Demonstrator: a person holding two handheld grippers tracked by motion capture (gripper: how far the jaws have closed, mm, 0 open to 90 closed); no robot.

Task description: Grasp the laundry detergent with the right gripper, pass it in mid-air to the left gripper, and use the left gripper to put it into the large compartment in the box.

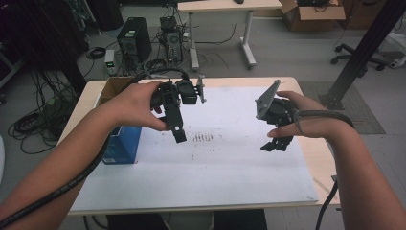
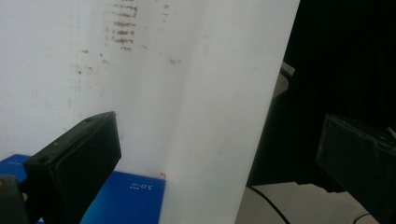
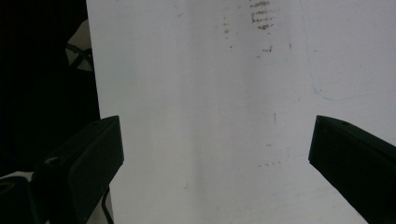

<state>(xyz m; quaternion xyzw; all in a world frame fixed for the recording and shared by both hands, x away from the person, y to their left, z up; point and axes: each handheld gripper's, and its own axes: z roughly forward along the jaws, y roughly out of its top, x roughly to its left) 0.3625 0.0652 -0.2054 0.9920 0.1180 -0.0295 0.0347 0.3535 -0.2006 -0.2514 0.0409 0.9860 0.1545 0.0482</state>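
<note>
Blue box [image 1: 122, 143]: a glossy rectangular carton with small white print, lying flat on the table's near-left part, just beside and below the left gripper's fingers, not touched by them.
Left gripper [image 1: 179, 135]: matte black, blocky; held above the sheet, jaws wide apart with nothing between them.
Left fingers [image 2: 74, 168]: flat rectangular pads with a fine-grained face; in the left gripper view the box's blue top [image 2: 126, 198] lies just behind the nearer pad.
Right gripper [image 1: 276, 143]: same black build, a grey three-cornered plate [image 1: 266, 100] on top; jaws spread wide, holding nothing, hovering over the sheet well apart from the box.
Right fingers [image 3: 81, 170]: one at each side of the right gripper view, bare white sheet between them.
White sheet [image 1: 206, 167]: smooth, flat, rectangular, covering most of the pale wooden table [image 1: 316, 163]; rows of brownish smudges [image 1: 203, 138] lie between the two grippers.
View differences: the high view shows both hands, the trailing cables and a brown cardboard box [image 1: 112, 87] beyond the left fingers; the right gripper view shows a faint blue pen line [image 3: 327, 95] on the sheet.
</note>
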